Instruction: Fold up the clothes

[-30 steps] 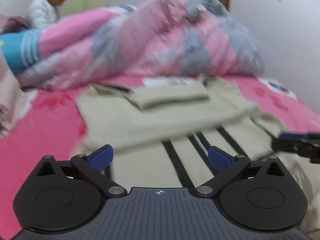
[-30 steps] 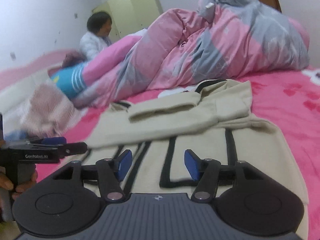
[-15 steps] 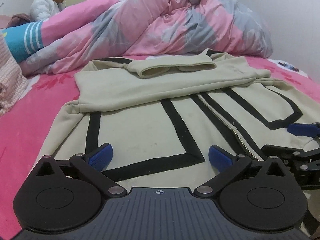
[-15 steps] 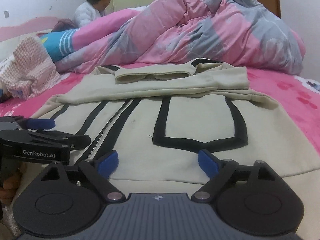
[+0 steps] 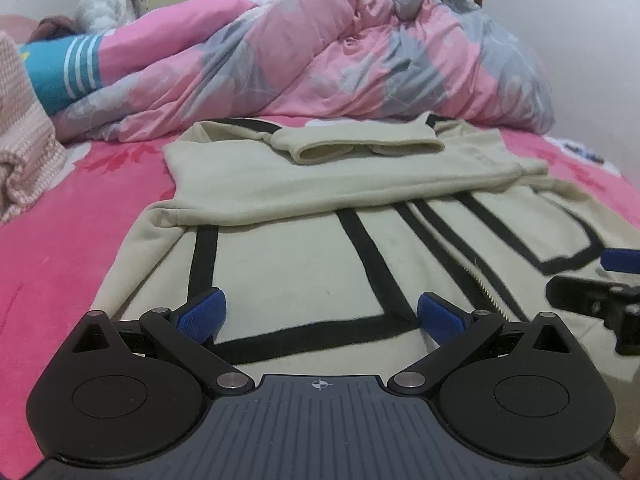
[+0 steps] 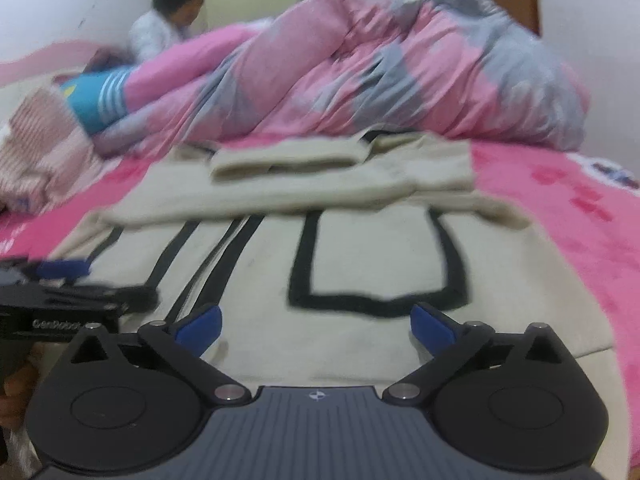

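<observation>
A cream zip-up jacket (image 5: 288,264) with black stripes lies flat on the pink bed (image 5: 52,264), its sleeves folded across the chest and a cuff (image 5: 360,148) on top. My left gripper (image 5: 320,316) hovers open over the jacket's near hem, left of the zipper (image 5: 472,268). My right gripper (image 6: 316,326) is open above the hem on the jacket (image 6: 372,256) right half, nothing between its blue pads. Each gripper shows at the edge of the other's view: the right gripper (image 5: 600,280), the left gripper (image 6: 64,288).
A bunched pink and grey quilt (image 5: 340,64) lies along the far side of the bed. A pink checked cloth (image 5: 20,140) sits at the left. A person (image 5: 116,0) in a white jacket sits at the far left corner. White wall on the right.
Both grippers dropped from a higher, further-back view to the jacket's near hem. The right gripper's jaws widened. The right view is now blurred by motion.
</observation>
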Motion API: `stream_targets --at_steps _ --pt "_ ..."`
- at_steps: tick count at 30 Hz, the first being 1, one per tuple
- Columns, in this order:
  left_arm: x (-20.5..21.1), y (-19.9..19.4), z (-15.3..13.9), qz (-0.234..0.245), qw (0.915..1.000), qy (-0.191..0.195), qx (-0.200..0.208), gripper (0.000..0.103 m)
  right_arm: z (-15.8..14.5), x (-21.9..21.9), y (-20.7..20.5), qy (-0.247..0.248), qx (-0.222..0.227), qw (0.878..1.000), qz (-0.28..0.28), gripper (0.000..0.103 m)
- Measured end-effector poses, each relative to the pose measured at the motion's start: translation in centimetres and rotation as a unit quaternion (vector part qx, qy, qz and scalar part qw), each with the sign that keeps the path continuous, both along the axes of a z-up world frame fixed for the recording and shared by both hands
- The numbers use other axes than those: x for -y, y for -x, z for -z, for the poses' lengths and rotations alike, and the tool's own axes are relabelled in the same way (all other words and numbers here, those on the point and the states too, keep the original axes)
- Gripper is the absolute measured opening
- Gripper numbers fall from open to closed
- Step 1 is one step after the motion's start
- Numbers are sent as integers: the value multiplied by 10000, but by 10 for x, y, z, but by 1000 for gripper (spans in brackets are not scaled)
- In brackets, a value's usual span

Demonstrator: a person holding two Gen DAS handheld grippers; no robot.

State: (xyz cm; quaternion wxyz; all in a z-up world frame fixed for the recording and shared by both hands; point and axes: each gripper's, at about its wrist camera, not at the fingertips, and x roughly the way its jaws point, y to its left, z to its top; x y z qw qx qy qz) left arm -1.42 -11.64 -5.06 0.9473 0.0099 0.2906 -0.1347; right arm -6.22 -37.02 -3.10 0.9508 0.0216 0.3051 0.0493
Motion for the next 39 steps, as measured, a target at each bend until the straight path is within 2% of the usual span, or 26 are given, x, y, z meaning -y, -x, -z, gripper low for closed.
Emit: stream_targets --at_steps 2,5,7,12,24,39 --pt "0 -3 1 29 10000 -15 -48 103 1 2 -2 25 -38 9999 108 103" --pt "6 0 3 53 9996 -277 18 103 2 6 -5 75 -89 9996 264 103" --pt "8 0 4 17 9995 -320 -12 103 3 0 -3 244 -60 9993 285 103" --pt "5 -5 3 6 9995 -221 -204 103 0 -1 -5 277 -178 9991 272 103" --pt "4 -4 2 26 9995 -196 -228 103 -8 3 -10 172 -547 9981 214 103" --pt "6 -4 1 18 9996 -234 -185 103 -8 -3 -7 312 -528 9976 327 103"
